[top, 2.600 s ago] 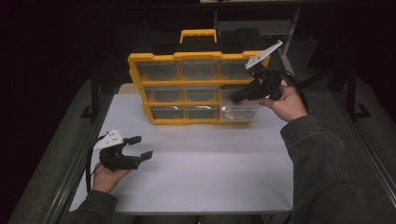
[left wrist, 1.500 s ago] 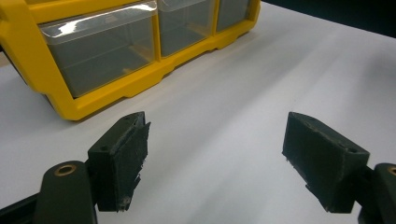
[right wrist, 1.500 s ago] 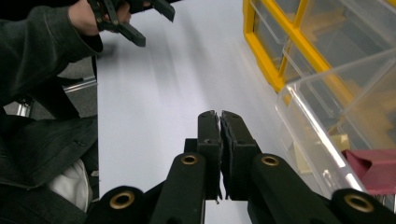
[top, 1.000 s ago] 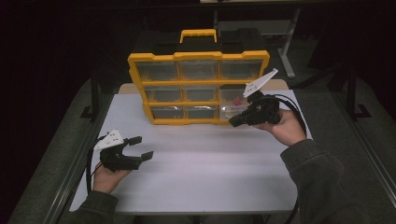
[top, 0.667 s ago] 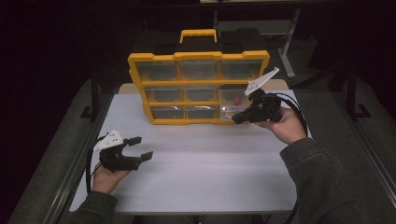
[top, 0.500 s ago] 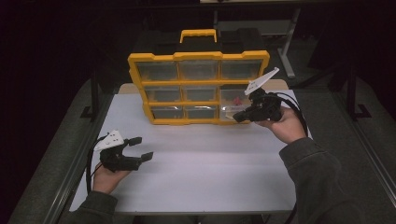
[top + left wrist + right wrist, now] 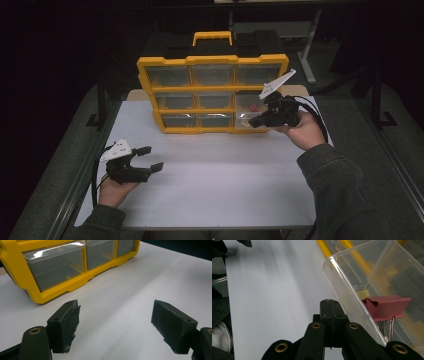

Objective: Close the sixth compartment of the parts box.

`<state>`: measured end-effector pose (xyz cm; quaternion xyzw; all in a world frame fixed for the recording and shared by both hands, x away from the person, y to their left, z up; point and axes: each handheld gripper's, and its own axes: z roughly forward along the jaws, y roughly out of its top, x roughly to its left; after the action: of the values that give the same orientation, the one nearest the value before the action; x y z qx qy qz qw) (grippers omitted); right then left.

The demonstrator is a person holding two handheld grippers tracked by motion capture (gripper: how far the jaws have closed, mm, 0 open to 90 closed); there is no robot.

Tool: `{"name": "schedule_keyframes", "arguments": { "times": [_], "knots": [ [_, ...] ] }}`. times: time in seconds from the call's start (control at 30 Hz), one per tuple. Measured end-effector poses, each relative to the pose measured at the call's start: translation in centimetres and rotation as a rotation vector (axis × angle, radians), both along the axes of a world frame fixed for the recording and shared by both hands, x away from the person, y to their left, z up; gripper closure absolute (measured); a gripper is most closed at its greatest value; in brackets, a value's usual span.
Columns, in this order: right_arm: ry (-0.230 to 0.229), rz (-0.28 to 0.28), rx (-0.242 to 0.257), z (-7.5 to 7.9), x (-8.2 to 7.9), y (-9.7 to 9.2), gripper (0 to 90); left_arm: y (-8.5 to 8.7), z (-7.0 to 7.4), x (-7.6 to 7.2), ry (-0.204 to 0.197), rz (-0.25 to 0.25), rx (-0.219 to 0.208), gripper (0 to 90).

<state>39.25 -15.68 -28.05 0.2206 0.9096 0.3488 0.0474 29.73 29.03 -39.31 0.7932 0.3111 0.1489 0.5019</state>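
A yellow organizer (image 7: pixel 212 90) with clear drawers stands upright at the back of the white table (image 7: pixel 210 185). Its bottom right drawer (image 7: pixel 244 119) (image 7: pixel 362 290) sticks out a little, and a dark red binder clip (image 7: pixel 387 306) lies inside it. My right gripper (image 7: pixel 253 122) (image 7: pixel 329 302) is shut, its tips against that drawer's clear front; I see nothing between the pads. My left gripper (image 7: pixel 153 158) (image 7: pixel 115 325) rests open near the table's front left, with only bare table between its pads (image 7: pixel 65 325).
A black case with a yellow handle (image 7: pixel 212 37) sits behind the organizer. Metal frame bars run along both sides of the table. The person's sleeves come in at the bottom left and right.
Since the earliest frame my right gripper has come down and toward the person in front of the bottom right drawer, which now sticks out. Over the last second both hands have kept still.
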Motion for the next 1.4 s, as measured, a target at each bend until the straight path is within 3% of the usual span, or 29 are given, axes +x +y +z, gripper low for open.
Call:
{"name": "schedule_keyframes", "arguments": {
  "times": [0.33,0.53,0.83,0.9,1.07,1.17,1.4],
  "knots": [
    [-0.008,-0.014,-0.013,0.3,0.6,-0.2,88.7,0.2,0.0,0.0,-0.002,-0.001,0.01,21.9],
    [-0.005,-0.03,-0.007,0.2,1.1,-0.3,88.7,0.1,0.1,-0.2,0.004,0.008,-0.022,21.9],
    [-0.01,-0.042,-0.016,0.3,1.7,-0.4,88.7,0.2,0.1,-0.1,0.004,0.001,0.0,21.9],
    [-0.009,-0.04,-0.019,0.3,2.0,-0.4,88.7,0.1,0.1,-0.1,0.008,0.01,-0.022,21.9],
    [-0.013,-0.047,-0.027,0.3,2.3,-0.3,88.7,0.1,0.1,-0.1,0.006,0.01,-0.023,21.9],
    [-0.032,-0.044,-0.037,0.3,2.6,-0.3,88.7,0.1,0.1,-0.1,0.005,0.01,-0.022,21.9],
    [-0.015,-0.068,-0.035,0.4,3.1,-0.4,88.7,0.3,0.2,-0.1,0.0,0.002,0.001,21.9]
  ]
}}
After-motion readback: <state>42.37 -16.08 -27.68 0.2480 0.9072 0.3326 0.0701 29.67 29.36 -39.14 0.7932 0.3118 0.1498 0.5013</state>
